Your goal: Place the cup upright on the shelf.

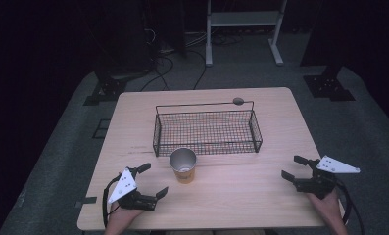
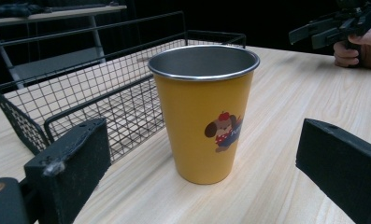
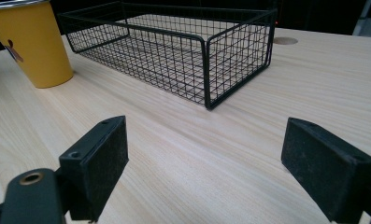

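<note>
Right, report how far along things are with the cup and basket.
Nothing looks done: the yellow cup stands upright on the table outside the empty wire basket. Left gripper faces it, open; right gripper open, apart. Any gripping remains.

The yellow cup [image 2: 204, 112] looks like metal with a smooth, glossy coat and bare steel rim (cartoon dog printed on it), the basket [image 1: 206, 128] is black wire mesh, the table [image 1: 241, 196] pale matt wood grain.
</note>
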Demonstrator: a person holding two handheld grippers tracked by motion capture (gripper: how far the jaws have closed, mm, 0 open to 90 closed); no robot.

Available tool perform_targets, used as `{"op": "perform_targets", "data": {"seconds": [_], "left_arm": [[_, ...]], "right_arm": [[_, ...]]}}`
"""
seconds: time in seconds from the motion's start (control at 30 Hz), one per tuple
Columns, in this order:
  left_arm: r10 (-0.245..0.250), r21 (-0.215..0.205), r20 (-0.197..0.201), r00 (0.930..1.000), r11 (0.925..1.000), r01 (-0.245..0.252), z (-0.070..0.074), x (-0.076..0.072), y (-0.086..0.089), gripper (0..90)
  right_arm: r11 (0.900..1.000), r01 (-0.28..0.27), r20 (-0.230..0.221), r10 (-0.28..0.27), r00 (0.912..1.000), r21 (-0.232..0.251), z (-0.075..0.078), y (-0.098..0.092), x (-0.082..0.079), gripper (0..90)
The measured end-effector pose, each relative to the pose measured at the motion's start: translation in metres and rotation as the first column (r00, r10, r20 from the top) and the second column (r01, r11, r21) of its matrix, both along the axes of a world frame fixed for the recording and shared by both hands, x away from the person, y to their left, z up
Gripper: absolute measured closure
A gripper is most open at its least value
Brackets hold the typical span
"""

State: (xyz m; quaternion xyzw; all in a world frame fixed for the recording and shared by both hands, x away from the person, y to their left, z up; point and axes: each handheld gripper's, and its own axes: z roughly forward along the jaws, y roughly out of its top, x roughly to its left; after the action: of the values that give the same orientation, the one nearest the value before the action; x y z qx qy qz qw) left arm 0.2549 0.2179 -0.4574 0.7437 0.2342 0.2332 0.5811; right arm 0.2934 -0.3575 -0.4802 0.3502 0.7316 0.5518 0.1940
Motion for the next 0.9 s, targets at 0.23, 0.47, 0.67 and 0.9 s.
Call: {"op": "perform_targets", "data": {"seconds": [0.23, 0.47, 0.67, 0.9], "left_arm": [[-0.013, 0.004, 0.0, 0.9999, 0.9999, 0.013, 0.001, 0.002, -0.005, 2.4], [-0.024, 0.011, -0.008, 0.9997, 0.9996, 0.024, 0.0, 0.007, -0.012, 2.4], [-0.035, 0.021, -0.018, 0.9992, 0.9992, 0.035, -0.002, 0.014, -0.021, 2.4], [-0.032, 0.015, -0.026, 0.9991, 0.9994, 0.033, -0.004, 0.019, -0.026, 2.4]], "right_arm": [[1.0, 0.0, 0.0, 0.0, 1.0, 0.0, 0.0, 0.0, 0.0, 13.8], [1.0, -0.002, 0.0, 0.002, 1.0, 0.002, 0.0, 0.0, 0.0, 13.7], [1.0, -0.002, 0.0, 0.002, 1.0, 0.002, 0.0, 0.0, 0.0, 13.7], [1.0, -0.003, 0.001, 0.003, 1.0, 0.003, 0.0, 0.0, 0.0, 13.7]]}}
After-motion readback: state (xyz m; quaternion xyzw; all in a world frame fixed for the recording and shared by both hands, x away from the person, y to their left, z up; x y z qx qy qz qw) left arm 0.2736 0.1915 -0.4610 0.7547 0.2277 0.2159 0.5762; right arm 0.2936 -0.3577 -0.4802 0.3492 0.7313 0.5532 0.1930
